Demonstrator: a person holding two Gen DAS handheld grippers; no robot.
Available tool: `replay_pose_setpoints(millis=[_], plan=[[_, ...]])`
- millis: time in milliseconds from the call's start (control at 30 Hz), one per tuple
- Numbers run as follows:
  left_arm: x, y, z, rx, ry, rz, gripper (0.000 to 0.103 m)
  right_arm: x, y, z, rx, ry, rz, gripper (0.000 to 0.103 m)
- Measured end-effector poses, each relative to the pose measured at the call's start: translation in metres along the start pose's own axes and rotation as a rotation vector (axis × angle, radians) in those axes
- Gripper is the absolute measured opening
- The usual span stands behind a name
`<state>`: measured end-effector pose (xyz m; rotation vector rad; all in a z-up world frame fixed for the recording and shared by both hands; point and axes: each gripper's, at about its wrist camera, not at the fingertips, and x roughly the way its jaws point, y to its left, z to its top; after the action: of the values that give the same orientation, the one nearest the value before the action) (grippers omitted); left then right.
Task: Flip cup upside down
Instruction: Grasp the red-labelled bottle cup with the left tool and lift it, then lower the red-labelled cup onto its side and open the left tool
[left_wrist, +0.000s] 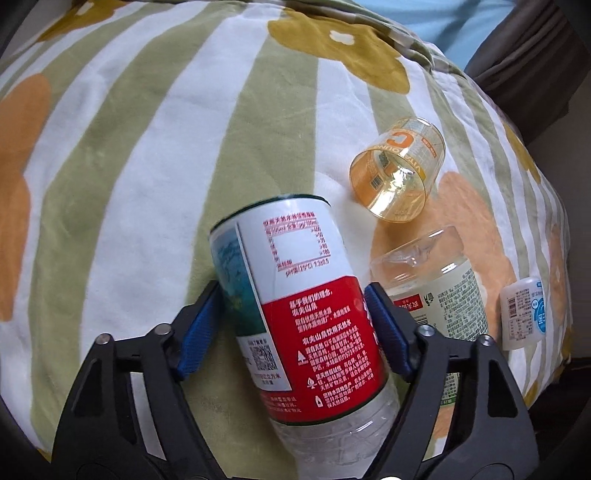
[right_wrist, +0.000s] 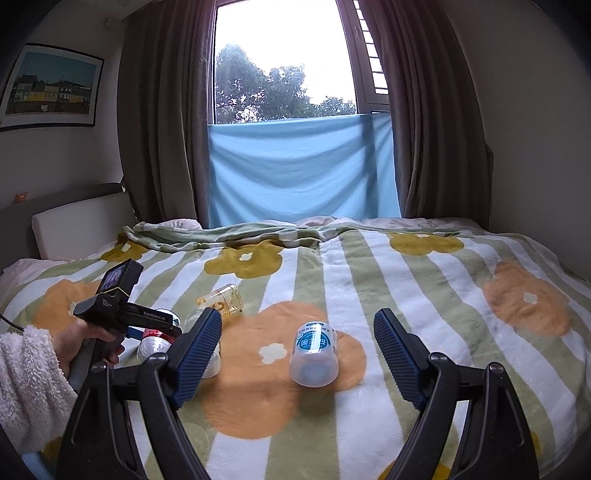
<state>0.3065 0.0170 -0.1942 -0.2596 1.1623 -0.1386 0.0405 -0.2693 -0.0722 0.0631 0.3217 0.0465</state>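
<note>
My left gripper (left_wrist: 293, 290) is shut on a cut-off bottle cup with a red and white label (left_wrist: 303, 306). Both blue pads press its sides, and it tilts with its clear ribbed end toward the camera. In the right wrist view the same cup (right_wrist: 153, 338) shows low at the left, under the left gripper held by a hand (right_wrist: 85, 343). My right gripper (right_wrist: 297, 314) is open above the bed. A small white cup (right_wrist: 314, 352) lies on its side ahead of it, between its fingers' lines and untouched.
An amber cup (left_wrist: 399, 170) and a clear cup with a green-white label (left_wrist: 436, 291) lie on their sides on the striped flower blanket (left_wrist: 147, 184). The small white cup (left_wrist: 522, 314) is near the bed's right edge. Curtains (right_wrist: 424, 129) and a window stand beyond the bed.
</note>
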Motion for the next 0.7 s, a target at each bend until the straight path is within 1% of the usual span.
replay_pose_setpoints(millis=[167, 400, 533, 600, 700], plan=[[0.0, -0.006, 0.0, 0.039, -0.001, 0.009, 0.066, 0.004, 0.0, -0.002, 0.012, 0.008, 0.009, 0.082], [-0.025, -0.012, -0.01, 0.085, -0.021, -0.008, 0.065, 0.004, 0.002, -0.004, 0.019, 0.008, 0.026, 0.082], [-0.055, -0.022, -0.027, 0.141, -0.037, -0.03, 0.065, -0.002, 0.006, -0.003, 0.018, -0.002, 0.042, 0.082], [-0.072, -0.031, -0.041, 0.181, -0.047, -0.042, 0.065, -0.007, 0.008, -0.002, 0.011, -0.008, 0.047, 0.082], [-0.094, -0.048, -0.065, 0.235, -0.047, -0.081, 0.065, -0.014, 0.009, -0.002, 0.008, -0.012, 0.051, 0.082]])
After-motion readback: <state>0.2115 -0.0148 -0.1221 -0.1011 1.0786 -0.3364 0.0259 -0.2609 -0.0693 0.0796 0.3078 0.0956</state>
